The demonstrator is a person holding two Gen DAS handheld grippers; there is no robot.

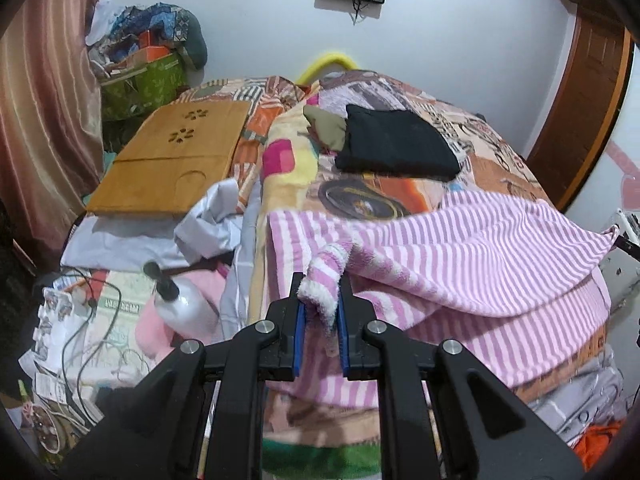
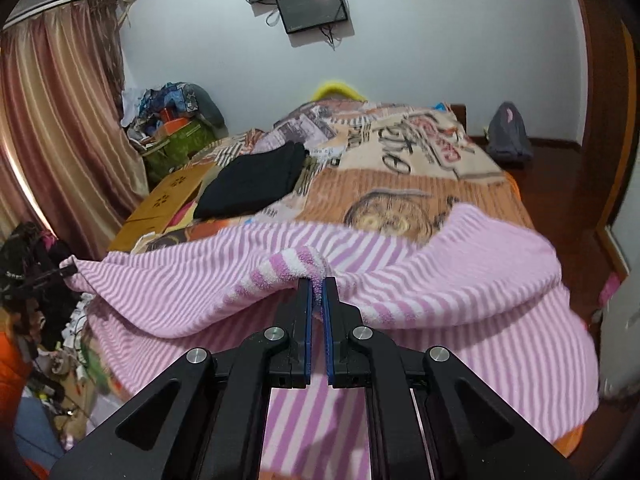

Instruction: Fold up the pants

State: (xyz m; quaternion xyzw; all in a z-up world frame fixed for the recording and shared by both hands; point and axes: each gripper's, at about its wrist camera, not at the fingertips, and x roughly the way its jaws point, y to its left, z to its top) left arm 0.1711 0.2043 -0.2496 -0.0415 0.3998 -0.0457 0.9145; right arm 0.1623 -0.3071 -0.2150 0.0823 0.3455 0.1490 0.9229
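Pink-and-white striped fleece, the pants (image 1: 460, 248), fills the near part of both views; we hold it lifted over the near end of the bed (image 2: 400, 184), its upper layer arched above the layer lying on the printed bedspread. Our left gripper (image 1: 322, 308) pinches a fluffy corner of the fabric between its blue pads (image 1: 300, 336), and our right gripper (image 2: 318, 300) has its jaws pressed together on a bunched fold of the same cloth. In the right wrist view the left gripper's black tip shows at the far left edge of the stretched fabric.

Farther along the bed, just beyond the raised edge of the pants, lies a folded black garment (image 1: 396, 144), with an olive cloth (image 1: 326, 128) tucked against its left side. To the left of that rests a wooden lap tray (image 1: 168, 164) with paw-shaped cutouts, overlapping crumpled pale grey sheets (image 1: 208, 232). Near left, below the bed's edge, we see a white pump bottle (image 1: 184, 304), black cables (image 1: 80, 320) and scattered papers. In the far left corner a green bag (image 1: 144, 84) is heaped with clothes beside the striped curtain (image 2: 52, 120). A dark screen (image 2: 312, 6) hangs on the far wall, and a grey bag (image 2: 510, 136) sits on the wooden floor at far right.
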